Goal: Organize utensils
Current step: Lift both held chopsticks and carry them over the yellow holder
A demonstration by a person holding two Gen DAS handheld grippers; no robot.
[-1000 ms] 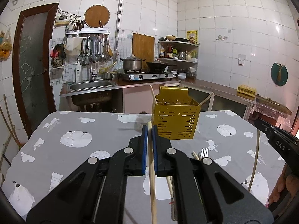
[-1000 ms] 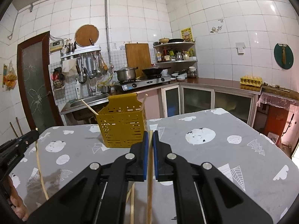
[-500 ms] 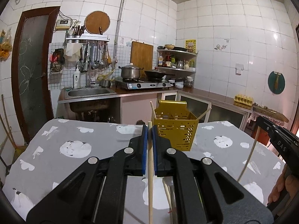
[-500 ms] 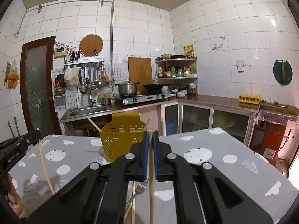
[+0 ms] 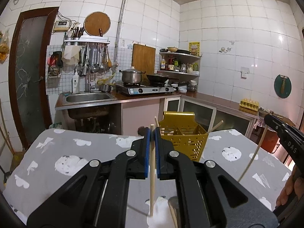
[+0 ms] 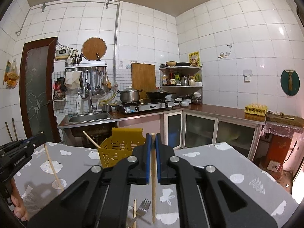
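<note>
A yellow perforated utensil holder (image 5: 184,140) (image 6: 118,151) stands on the grey table with a couple of chopsticks leaning out of it. My left gripper (image 5: 152,133) is shut on a wooden chopstick (image 5: 152,172) that hangs down over the table, short of the holder. Lifted above the table, my right gripper (image 6: 153,138) is shut on another chopstick (image 6: 153,186). Below it lie a fork (image 6: 141,210) and one more chopstick (image 6: 134,211). Each gripper shows at the edge of the other's view, with its chopstick.
The table (image 5: 79,152) wears a grey cloth with white prints. Behind it run a sink (image 5: 86,97), a stove with a pot (image 5: 132,76) and a wok, and a counter with an egg tray (image 6: 255,109). A person's hand (image 5: 290,191) holds the right gripper.
Both grippers have risen with their chopsticks, which now hang clear of the table. The holder sits lower and smaller in both views.
</note>
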